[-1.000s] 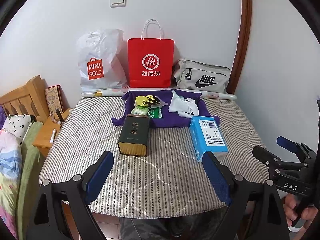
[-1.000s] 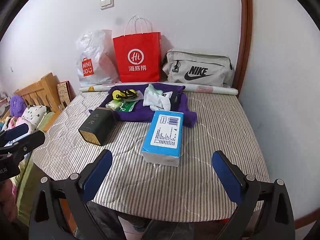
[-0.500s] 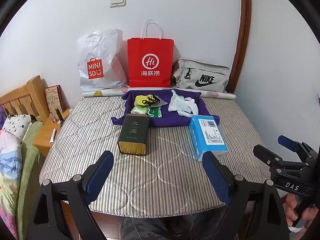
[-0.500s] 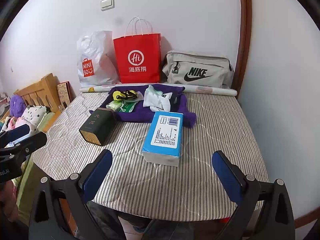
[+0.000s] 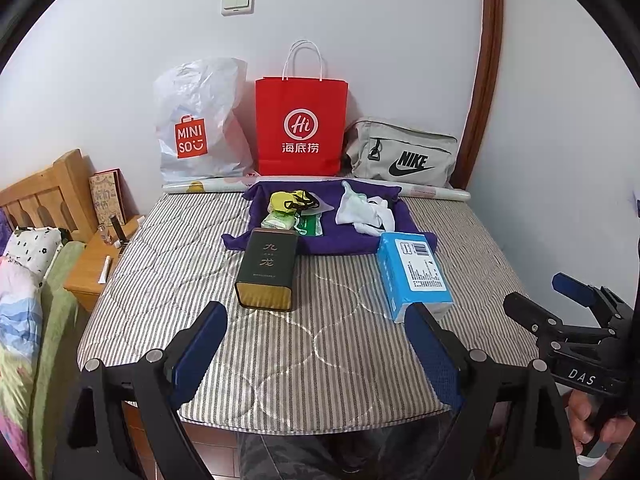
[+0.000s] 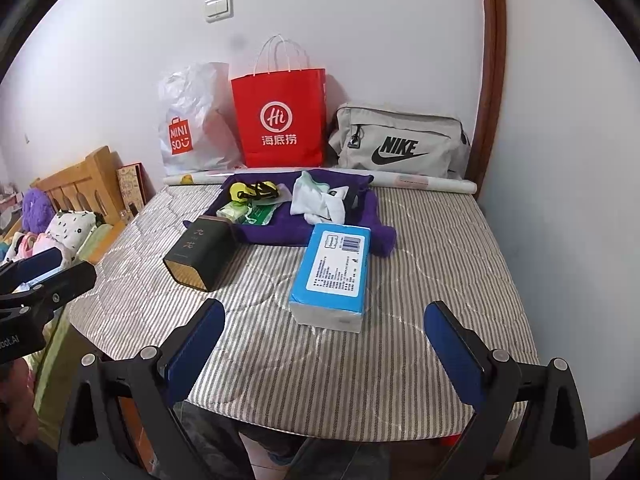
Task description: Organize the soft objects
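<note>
Both grippers, left (image 5: 316, 354) & right (image 6: 324, 354), gape empty; socks (image 5: 366, 214) sit loose on purple cloth (image 5: 348, 236) (sorted or not, unclear).

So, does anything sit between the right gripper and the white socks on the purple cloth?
Yes: the blue tissue pack lies directly between the open right gripper and the white socks.
</note>
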